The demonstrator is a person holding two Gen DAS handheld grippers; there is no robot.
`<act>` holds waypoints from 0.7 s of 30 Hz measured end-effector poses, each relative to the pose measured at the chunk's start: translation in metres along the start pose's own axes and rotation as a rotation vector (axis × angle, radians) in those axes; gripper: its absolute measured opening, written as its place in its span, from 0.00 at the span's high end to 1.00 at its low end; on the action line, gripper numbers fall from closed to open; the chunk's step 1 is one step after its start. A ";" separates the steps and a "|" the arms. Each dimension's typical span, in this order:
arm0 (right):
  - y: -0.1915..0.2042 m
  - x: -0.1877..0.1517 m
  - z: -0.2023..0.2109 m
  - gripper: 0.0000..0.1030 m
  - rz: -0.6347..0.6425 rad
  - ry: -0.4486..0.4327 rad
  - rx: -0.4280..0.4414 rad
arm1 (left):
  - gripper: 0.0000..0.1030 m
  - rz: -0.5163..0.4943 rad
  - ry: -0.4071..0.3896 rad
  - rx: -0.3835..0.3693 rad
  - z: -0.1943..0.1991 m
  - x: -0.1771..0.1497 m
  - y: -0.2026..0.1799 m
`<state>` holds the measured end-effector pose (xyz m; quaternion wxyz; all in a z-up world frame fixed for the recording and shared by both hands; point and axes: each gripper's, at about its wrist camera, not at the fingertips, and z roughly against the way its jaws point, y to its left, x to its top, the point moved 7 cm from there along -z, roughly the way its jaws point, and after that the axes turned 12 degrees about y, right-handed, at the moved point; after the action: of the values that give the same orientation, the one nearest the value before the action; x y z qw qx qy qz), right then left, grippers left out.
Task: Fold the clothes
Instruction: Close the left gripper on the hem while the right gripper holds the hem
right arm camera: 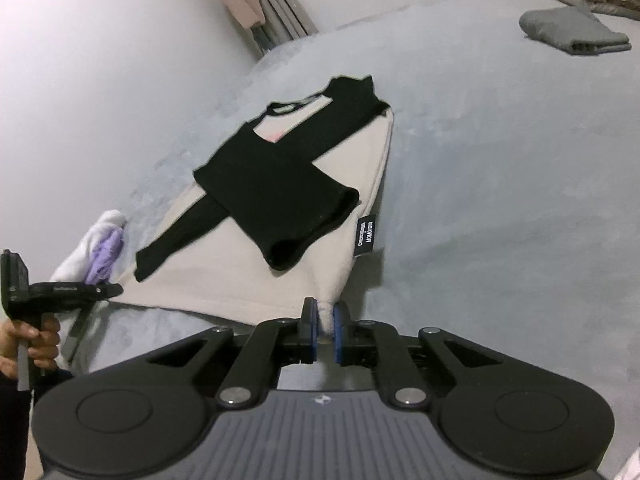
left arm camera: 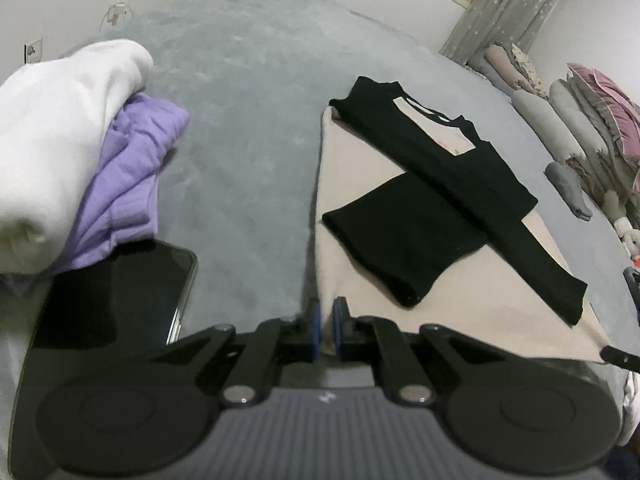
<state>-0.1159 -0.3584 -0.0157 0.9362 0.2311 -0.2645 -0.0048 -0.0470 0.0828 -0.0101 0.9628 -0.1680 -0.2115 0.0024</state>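
beige shirt with black sleeves (left arm camera: 360, 208) spread flat on the grey bed (left arm camera: 240, 120), both sleeves folded inward and crossing over the chest, collar end far from both cameras, hem nearest them. left gripper (left arm camera: 327, 330) down at the hem's near left corner, jaws nearly together, pinching beige cloth between the blue pads (left arm camera: 316, 328). right gripper (right arm camera: 325, 330) at the opposite hem corner, jaws likewise drawn close and clamped on a bunched tip of the beige fabric. small black label (right arm camera: 366, 234) with white lettering sticking out from the shirt's side seam, just beyond the right gripper. lettering too small to read surely.

off to the left of the shirt, apart from it: a heap of white garment (left arm camera: 56, 140) lying over a crumpled lilac garment (left arm camera: 132, 176), and touching the lilac cloth's near edge a dark phone (left arm camera: 120, 288) face up on the bed. seen from the right wrist camera: the person's left hand (right arm camera: 34, 344) wrapped round the handle of the left gripper, at the hem's far corner. further back on the bed, well apart from the shirt, a folded grey towel (right arm camera: 572, 32). along the far side, a row of rolled pillows and bedding (left arm camera: 560, 120) against the wall, curtains (left arm camera: 508, 4) behind.
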 end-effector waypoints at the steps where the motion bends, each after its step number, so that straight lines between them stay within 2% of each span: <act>1: 0.002 0.000 0.003 0.92 0.008 -0.005 -0.003 | 0.95 -0.004 -0.002 0.006 0.002 -0.001 0.000; 9: 0.018 -0.007 0.014 0.92 0.087 -0.008 -0.042 | 0.95 -0.048 -0.017 0.038 0.022 -0.012 -0.007; 15: 0.013 -0.019 0.020 0.92 0.109 0.005 -0.065 | 0.95 -0.063 -0.016 0.053 0.026 -0.016 -0.004; 21: 0.015 -0.022 0.023 0.92 0.107 0.000 -0.046 | 0.95 -0.076 -0.019 0.041 0.034 -0.027 -0.005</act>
<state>-0.1480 -0.3522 -0.0025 0.9402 0.1950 -0.2766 0.0391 -0.0861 0.0867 0.0098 0.9634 -0.1403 -0.2267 -0.0281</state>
